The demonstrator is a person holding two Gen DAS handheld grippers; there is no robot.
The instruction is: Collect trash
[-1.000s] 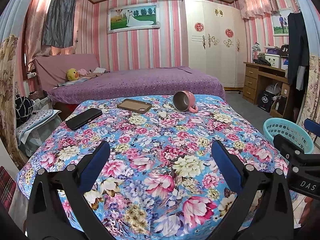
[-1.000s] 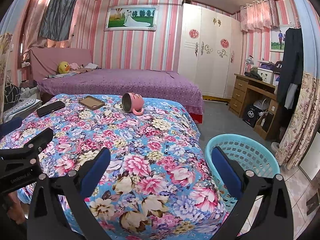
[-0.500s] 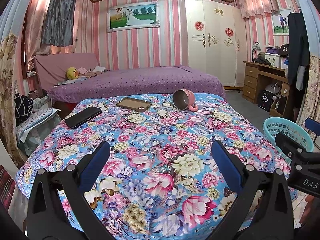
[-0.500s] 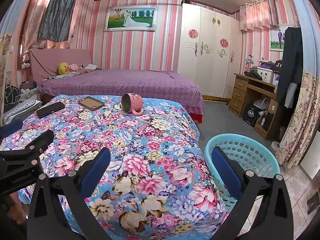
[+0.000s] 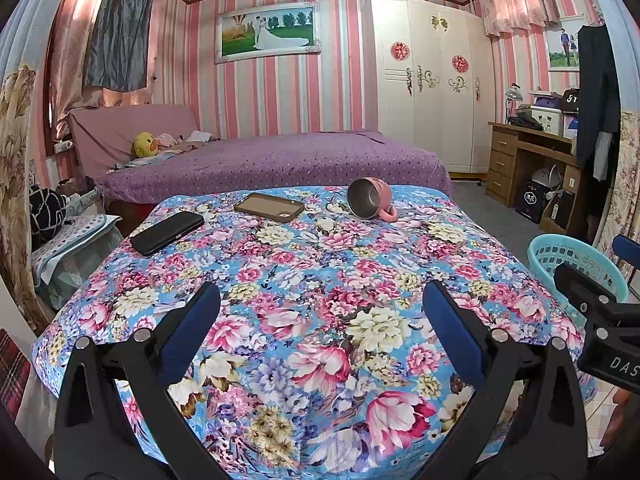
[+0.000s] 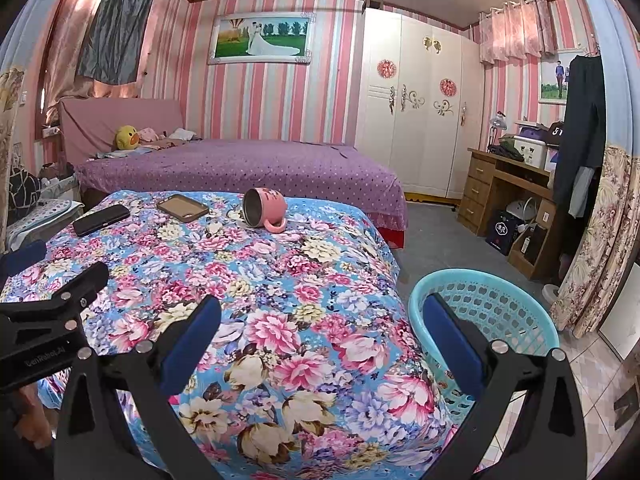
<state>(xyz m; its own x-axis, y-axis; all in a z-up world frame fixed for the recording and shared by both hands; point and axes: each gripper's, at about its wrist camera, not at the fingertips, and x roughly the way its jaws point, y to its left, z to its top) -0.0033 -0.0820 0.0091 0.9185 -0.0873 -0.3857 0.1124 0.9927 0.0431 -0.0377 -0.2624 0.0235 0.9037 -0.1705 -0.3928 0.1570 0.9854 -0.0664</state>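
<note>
A floral-covered table (image 5: 320,280) holds a pink mug (image 5: 370,200) on its side, a brown phone case (image 5: 269,207) and a black phone (image 5: 167,232) at the far end. Small white crumpled bits (image 5: 325,224) lie near the mug. My left gripper (image 5: 320,320) is open and empty above the table's near edge. My right gripper (image 6: 320,328) is open and empty over the table's right corner, next to a teal basket (image 6: 492,300) on the floor. The mug (image 6: 264,213) shows in the right wrist view too.
A purple bed (image 5: 272,160) stands behind the table. A wooden desk (image 6: 508,196) with boxes and bags beneath is at the right wall. A white wardrobe (image 6: 416,104) stands at the back. Bags and cushions (image 5: 60,232) are piled at the left.
Both grippers have drifted back slightly from the table; nothing on it moved.
</note>
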